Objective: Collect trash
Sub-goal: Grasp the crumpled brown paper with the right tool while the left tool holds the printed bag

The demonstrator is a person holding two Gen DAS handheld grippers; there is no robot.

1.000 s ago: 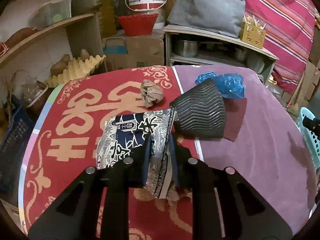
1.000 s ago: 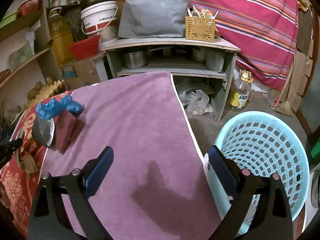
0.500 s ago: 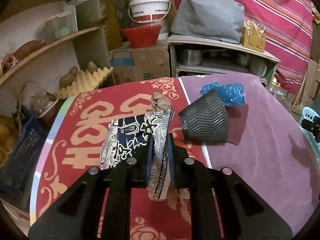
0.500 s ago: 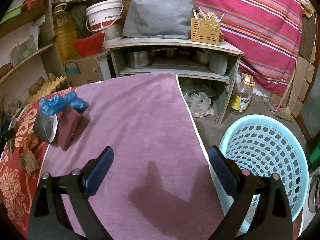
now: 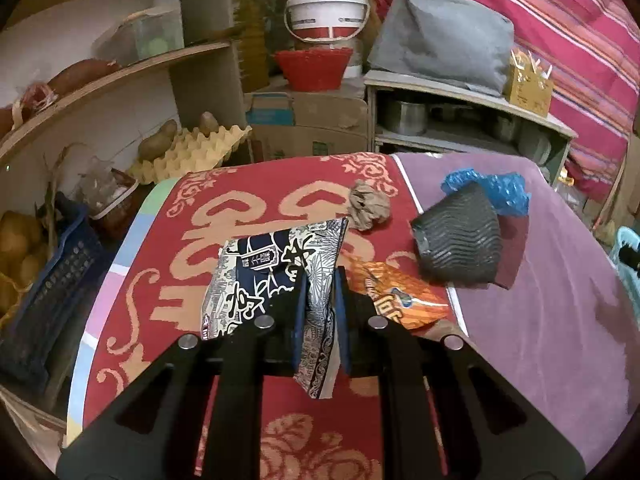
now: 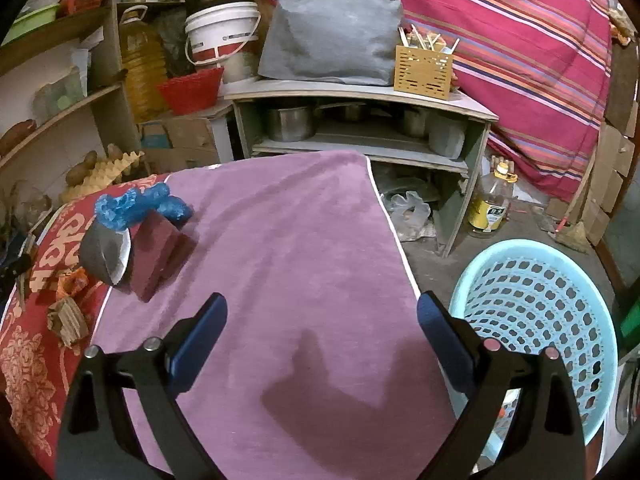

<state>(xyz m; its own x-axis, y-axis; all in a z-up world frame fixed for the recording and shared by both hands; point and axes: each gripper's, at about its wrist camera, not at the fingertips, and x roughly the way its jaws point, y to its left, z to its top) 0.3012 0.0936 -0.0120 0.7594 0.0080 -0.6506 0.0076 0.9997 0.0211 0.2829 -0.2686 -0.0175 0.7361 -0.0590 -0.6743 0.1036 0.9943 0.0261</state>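
My left gripper (image 5: 319,280) is shut on a blue-and-white printed wrapper (image 5: 272,268) and holds it lifted above the red cloth. Below it lie an orange snack wrapper (image 5: 396,300), a crumpled brown paper ball (image 5: 368,205), a black ribbed cup (image 5: 460,236) on its side, a dark red block (image 5: 514,248) and a blue plastic bag (image 5: 500,188). My right gripper (image 6: 322,326) is open and empty above the purple cloth (image 6: 288,240). The cup (image 6: 106,250), the block (image 6: 158,248) and the blue bag (image 6: 136,204) lie to its far left. A light blue laundry basket (image 6: 536,312) stands on the floor at its right.
A low grey shelf (image 6: 360,120) with pots stands behind the table. Wooden shelves (image 5: 100,92) with an egg tray (image 5: 192,152) and a blue crate (image 5: 44,296) are at the left. A bottle (image 6: 490,204) and a plastic bag lie on the floor.
My left gripper has lifted the printed wrapper off the cloth, uncovering the orange wrapper beneath. The right gripper has barely moved and stays open.
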